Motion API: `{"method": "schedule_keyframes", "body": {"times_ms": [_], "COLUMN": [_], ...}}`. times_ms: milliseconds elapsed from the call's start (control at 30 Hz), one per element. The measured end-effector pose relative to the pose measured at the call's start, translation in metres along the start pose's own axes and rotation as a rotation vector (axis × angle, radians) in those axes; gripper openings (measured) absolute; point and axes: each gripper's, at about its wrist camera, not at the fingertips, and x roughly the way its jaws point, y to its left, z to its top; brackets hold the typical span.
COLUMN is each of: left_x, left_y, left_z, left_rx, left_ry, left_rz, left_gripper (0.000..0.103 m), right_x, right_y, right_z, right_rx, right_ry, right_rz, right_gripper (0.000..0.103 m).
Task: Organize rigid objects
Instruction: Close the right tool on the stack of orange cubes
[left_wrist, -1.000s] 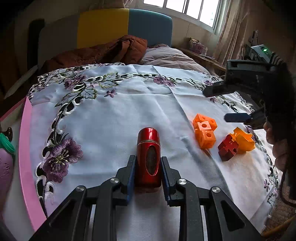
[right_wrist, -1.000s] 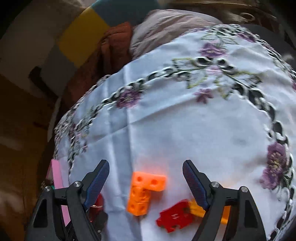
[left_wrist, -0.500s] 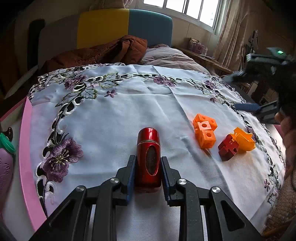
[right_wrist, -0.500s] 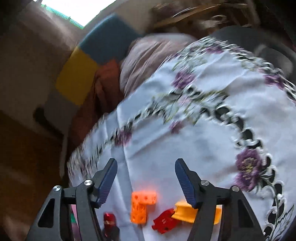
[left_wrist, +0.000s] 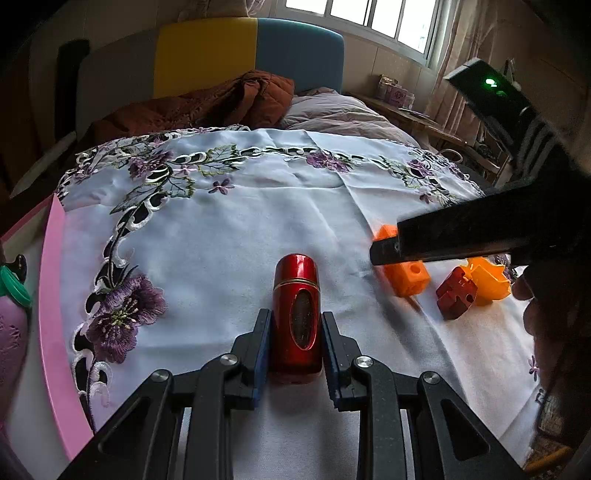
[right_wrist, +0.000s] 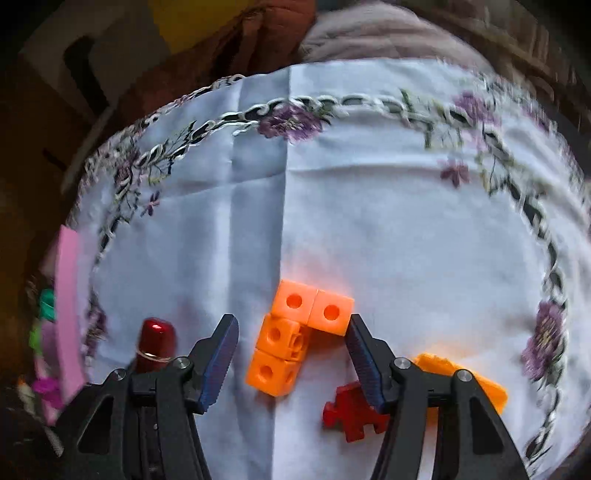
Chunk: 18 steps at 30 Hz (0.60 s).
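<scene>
While the left gripper (left_wrist: 295, 343) clamps the red cylinder (left_wrist: 296, 314) on the embroidered cloth (left_wrist: 229, 229), the right gripper (right_wrist: 291, 354), at two o'clock, closes around the orange block piece (right_wrist: 291, 339), seemingly not yet gripping.

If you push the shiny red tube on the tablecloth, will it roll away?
Probably, once released: the red tube is round and lies on its side, so a sideways nudge could roll it. Its glossy shell looks slippery. The soft tablecloth may slow it, and the left gripper holds it now.
</scene>
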Motion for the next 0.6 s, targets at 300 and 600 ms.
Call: {"method": "schedule_keyframes", "body": {"times_ms": [300,600], "left_x": [0.000,-0.009], "left_y": [0.001,0.000], "left_z": [0.000,0.002], "left_rx": [-0.007,0.009], "left_ry": [0.001,-0.006], "left_rz": [-0.007,0.010], "left_gripper": [0.026,0.026], "right_x": [0.010,0.006], "right_y": [0.032,0.034], "right_z": [-0.010,-0.014], "right_rx": [-0.130,-0.193], "right_ry": [-0.032,-0.051], "right_rz": [-0.053,-0.073], "right_gripper": [0.045,0.044]}}
